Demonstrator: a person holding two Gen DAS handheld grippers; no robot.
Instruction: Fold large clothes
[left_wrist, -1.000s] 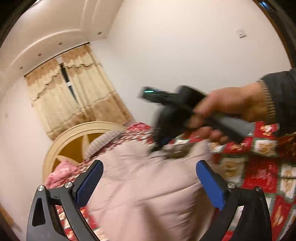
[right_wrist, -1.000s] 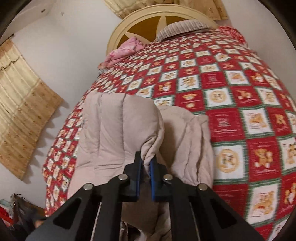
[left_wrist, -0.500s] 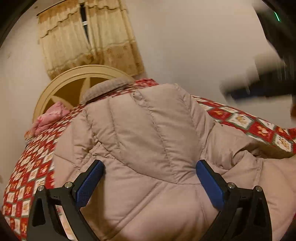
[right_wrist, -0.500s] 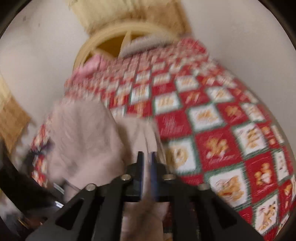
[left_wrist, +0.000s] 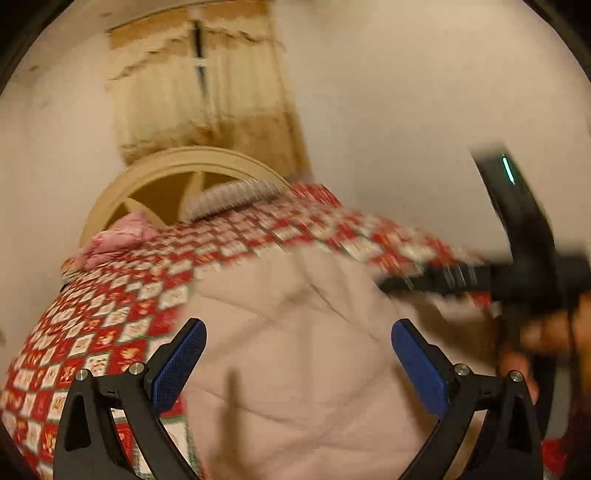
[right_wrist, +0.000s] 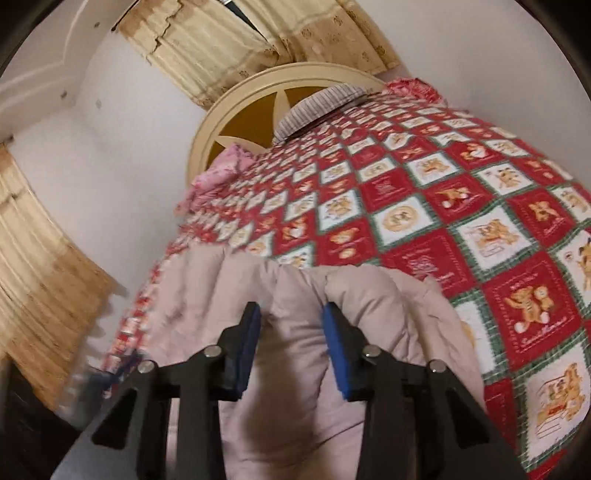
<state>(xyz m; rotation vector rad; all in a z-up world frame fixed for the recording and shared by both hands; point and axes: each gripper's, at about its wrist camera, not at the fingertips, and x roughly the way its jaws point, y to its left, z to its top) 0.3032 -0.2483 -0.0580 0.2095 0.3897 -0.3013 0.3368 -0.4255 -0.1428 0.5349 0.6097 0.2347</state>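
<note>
**Puffy jacket on a patchwork bed, two tongs above it**

A pale beige quilted jacket (right_wrist: 295, 332) lies bunched on a bed, on the side nearest the viewer. The bed is covered by a red, white and green patchwork quilt (right_wrist: 443, 206) printed with teddy bears.

The left tongs (left_wrist: 297, 363) are spread wide, their blue pads (left_wrist: 181, 360) far apart, with the jacket (left_wrist: 295, 350) filling the space below and between them. Nothing is pinched in them.

The right tongs (right_wrist: 291, 345) are partly spread, with a clear gap between the blue pads (right_wrist: 334, 347). A soft fold of the jacket sits in that gap; whether the pads touch the fabric cannot be told. In the left camera the right tongs (left_wrist: 436, 280) appear as a dark blur at the right edge, held by a hand (left_wrist: 554, 332) over the jacket's far side.

At the head of the bed stands a round cream headboard (right_wrist: 258, 107) with a star-shaped cutout. A striped grey pillow (right_wrist: 317, 107) and a crumpled pink cloth (right_wrist: 221, 170) rest against it. Tan curtains (right_wrist: 207, 40) hang on the wall behind.
</note>
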